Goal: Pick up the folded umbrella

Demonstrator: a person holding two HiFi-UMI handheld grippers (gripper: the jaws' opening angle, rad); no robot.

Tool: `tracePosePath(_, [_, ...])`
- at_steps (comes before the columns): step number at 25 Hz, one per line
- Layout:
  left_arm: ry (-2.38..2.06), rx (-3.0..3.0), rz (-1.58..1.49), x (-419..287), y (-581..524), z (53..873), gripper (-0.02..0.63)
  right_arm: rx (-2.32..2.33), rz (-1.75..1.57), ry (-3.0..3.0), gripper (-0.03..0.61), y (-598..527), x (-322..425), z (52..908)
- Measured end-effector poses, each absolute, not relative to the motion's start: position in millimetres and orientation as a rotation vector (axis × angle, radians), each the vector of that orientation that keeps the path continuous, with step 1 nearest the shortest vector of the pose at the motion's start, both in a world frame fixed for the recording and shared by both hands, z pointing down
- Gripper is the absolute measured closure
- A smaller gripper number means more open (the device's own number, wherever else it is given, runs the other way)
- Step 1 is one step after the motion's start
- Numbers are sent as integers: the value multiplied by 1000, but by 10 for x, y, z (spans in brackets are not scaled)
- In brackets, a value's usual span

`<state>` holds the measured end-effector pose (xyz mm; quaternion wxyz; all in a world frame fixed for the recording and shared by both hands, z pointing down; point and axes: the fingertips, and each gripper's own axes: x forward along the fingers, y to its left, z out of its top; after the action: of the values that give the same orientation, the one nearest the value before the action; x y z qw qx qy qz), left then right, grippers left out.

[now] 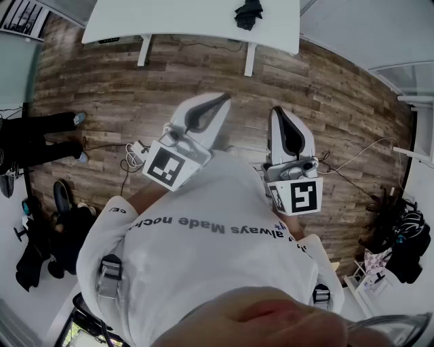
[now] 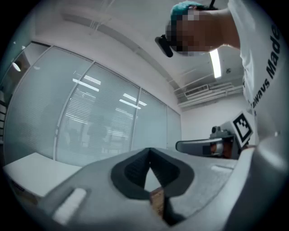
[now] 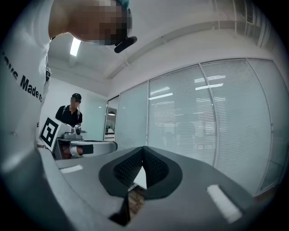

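A small black bundle (image 1: 249,13), apparently the folded umbrella, lies on the white table (image 1: 190,24) at the far end of the head view. Both grippers are held level in front of the person's chest, well short of that table. My left gripper (image 1: 225,98) has its tips together with nothing between them; its own view shows the dark pads meeting at the tip (image 2: 150,150). My right gripper (image 1: 279,110) is likewise shut and empty, pads touching (image 3: 143,148). Neither gripper view shows the umbrella.
Wood plank floor (image 1: 325,88) lies between me and the table, with cables (image 1: 132,156) on it. A person in black (image 1: 34,135) and dark bags (image 1: 47,230) are at the left, clutter (image 1: 400,237) at the right. Glass walls with blinds (image 3: 203,117) face both grippers.
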<state>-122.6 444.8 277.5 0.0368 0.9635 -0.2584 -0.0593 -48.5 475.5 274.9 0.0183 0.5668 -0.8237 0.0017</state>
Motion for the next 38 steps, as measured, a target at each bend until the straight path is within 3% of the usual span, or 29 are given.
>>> tracePosePath(21, [-793, 2890, -173, -1627, 3680, 3128, 614, 1785, 94, -2545, 578, 3916, -811, 3102])
tracePosePath(28, [-813, 2880, -165, -1228, 2889, 3116, 614, 1768, 84, -2569, 578, 3108, -406, 3095])
tracePosePath(38, [-860, 2877, -159, -92, 1437, 2992, 614, 1735, 69, -2602, 578, 1654, 779, 2947])
